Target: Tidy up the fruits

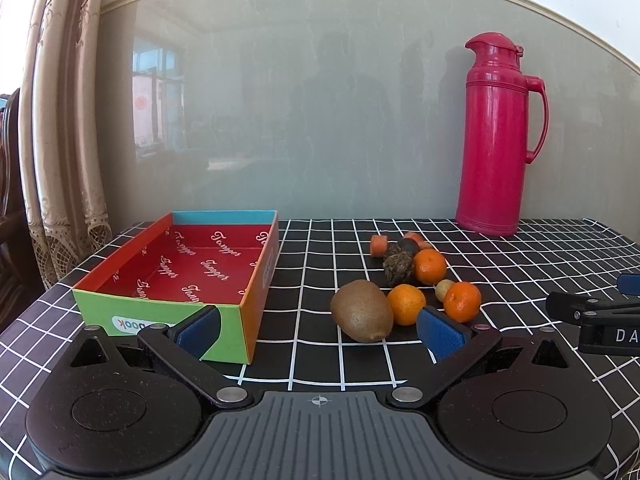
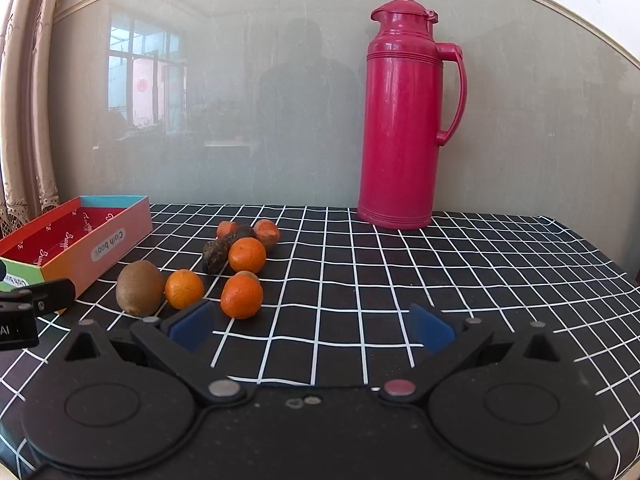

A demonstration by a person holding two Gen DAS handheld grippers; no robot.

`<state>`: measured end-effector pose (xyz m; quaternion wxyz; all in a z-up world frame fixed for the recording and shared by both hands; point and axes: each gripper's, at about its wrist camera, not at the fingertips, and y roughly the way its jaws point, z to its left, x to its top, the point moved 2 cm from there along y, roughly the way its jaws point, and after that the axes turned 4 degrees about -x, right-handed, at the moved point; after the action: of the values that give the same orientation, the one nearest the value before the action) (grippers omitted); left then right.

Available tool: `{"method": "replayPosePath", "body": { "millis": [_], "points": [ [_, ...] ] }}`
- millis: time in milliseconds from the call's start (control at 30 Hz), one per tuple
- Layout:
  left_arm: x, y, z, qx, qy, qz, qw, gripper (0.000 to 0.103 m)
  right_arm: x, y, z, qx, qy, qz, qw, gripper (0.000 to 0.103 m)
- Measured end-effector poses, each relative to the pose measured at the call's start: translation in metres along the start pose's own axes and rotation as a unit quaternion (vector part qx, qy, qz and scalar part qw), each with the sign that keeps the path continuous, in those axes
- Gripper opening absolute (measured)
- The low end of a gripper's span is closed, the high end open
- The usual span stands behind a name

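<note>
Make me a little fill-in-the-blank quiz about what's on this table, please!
1. The colourful box holds ____ fruits at present.
2. The fruit lying nearest the box is the brown ____.
3. The tall pink flask has its handle on the ____ side.
4. Both the left gripper and the right gripper stand ____, holding nothing.

Missing words: no; kiwi; right; open

Left wrist view: low over the table's near edge, facing the back wall, my left gripper filling the bottom. Box close, front left; fruit pile, kiwi nearest, just ahead, right of centre.

Right wrist view: same height and heading, set further right. My right gripper in the foreground; fruit sits left of centre.

Both share the box, fruit, pink thermos and checked cloth. Each catches the other gripper at its edge.
</note>
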<state>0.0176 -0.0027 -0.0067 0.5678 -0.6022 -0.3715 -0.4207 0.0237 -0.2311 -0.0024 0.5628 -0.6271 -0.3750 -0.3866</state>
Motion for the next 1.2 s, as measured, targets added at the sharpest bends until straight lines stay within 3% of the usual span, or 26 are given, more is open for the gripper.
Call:
{"method": "replayPosePath", "body": {
  "millis": [1200],
  "points": [
    [-0.0002, 0.0008, 0.0006, -0.003, 0.0, 0.0, 1.0, 0.103, -0.0002, 0.0007, 0.0006, 0.0, -0.005, 0.001, 1.0, 0.103]
  ]
}}
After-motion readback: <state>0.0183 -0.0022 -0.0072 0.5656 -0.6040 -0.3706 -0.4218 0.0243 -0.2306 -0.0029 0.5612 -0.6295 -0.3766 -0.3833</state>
